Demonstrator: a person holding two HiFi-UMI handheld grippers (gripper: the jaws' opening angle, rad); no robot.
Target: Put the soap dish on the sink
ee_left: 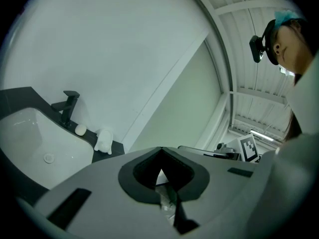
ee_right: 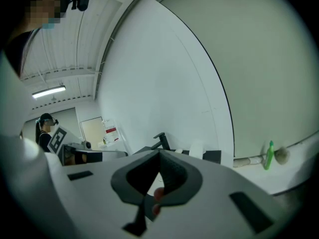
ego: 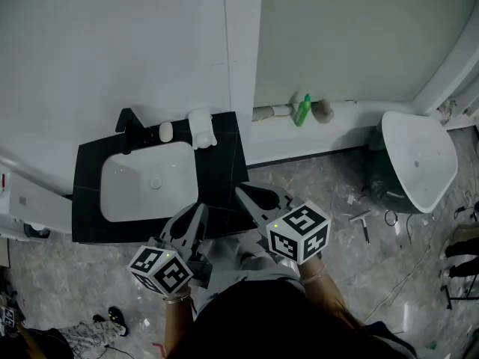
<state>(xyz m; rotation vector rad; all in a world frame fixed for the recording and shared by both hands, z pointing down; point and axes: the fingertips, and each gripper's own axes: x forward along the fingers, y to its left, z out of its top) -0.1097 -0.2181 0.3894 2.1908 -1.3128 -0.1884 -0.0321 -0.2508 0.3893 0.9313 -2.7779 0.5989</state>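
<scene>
Head view: left gripper [ego: 197, 211] and right gripper [ego: 243, 193] are hanging by the body, well apart from the white soap dish [ego: 200, 128] sitting on the black table [ego: 224, 170] behind the sink [ego: 123, 189]. Left gripper view: fingers [ee_left: 99, 193] are clenching on nothing. Right gripper view: same, so opening one wide before reaching is looking wise.

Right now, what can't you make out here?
- Head view: the white object behind the sink is too small to tell what it is.
- Head view: the left gripper covers part of the counter's front edge.
- Right gripper view: the right gripper hides most of the counter.
</scene>
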